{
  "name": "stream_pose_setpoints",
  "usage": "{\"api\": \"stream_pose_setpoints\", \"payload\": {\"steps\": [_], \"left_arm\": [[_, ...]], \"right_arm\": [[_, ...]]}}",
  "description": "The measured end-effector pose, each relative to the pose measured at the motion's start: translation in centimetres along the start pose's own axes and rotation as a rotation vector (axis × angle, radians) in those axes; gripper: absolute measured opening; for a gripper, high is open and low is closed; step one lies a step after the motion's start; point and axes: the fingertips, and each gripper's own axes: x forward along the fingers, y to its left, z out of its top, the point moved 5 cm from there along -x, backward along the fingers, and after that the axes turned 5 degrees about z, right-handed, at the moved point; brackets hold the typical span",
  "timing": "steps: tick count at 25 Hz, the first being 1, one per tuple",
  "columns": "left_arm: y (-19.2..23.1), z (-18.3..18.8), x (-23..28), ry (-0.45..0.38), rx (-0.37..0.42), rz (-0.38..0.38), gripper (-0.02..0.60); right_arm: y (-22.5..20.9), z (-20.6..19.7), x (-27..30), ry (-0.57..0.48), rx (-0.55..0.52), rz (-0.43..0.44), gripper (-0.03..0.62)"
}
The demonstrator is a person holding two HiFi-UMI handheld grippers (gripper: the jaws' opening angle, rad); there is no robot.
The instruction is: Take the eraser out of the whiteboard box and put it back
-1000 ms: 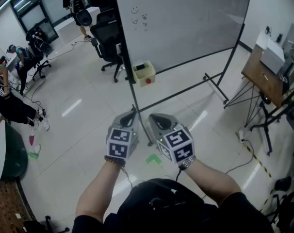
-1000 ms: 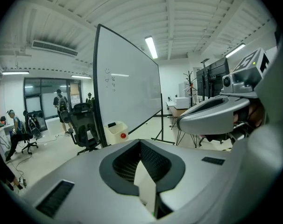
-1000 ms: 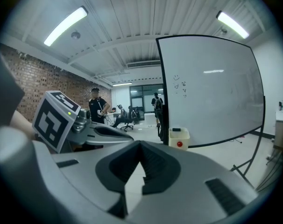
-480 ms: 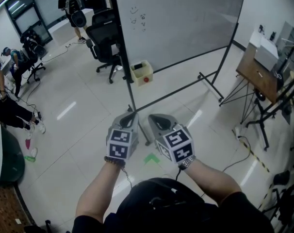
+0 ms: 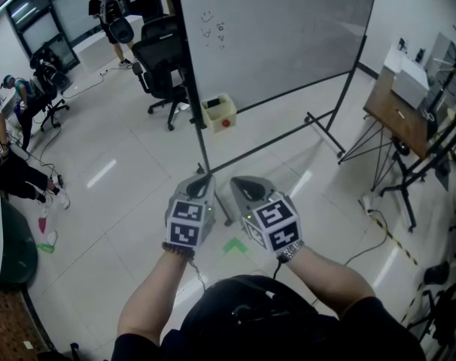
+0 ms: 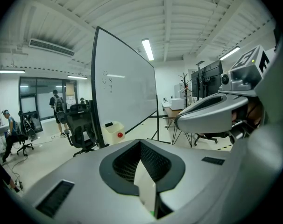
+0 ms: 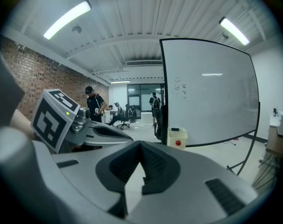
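Observation:
The cream whiteboard box (image 5: 219, 114) with a red dot hangs low on the left post of the whiteboard (image 5: 281, 36). A dark thing shows at its top, and I cannot tell if that is the eraser. Both grippers are held side by side over the floor, well short of the box. My left gripper (image 5: 202, 181) is shut and empty, and so is my right gripper (image 5: 238, 183). The left gripper view shows its shut jaws (image 6: 140, 143), the box (image 6: 114, 131) ahead and the right gripper (image 6: 211, 112) alongside. The right gripper view shows the box (image 7: 177, 137) beyond its shut jaws (image 7: 141, 146).
A black office chair (image 5: 164, 62) stands left of the whiteboard post. The whiteboard's foot bars (image 5: 326, 138) run across the floor to the right. A wooden table (image 5: 397, 111) and stands are at the far right. People (image 5: 17, 171) stand and sit at the left. A green arrow (image 5: 238, 246) marks the floor.
Both grippers have kept their place and stayed shut. The room has slid slightly up and left in the head view.

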Motion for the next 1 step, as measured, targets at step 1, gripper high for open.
{"api": "stream_pose_setpoints", "payload": {"steps": [1], "left_arm": [[-0.08,0.0,-0.03,0.0,0.0,-0.001,0.002]], "right_arm": [[-0.01,-0.01,-0.07,0.0,0.0,0.0,0.023]]}}
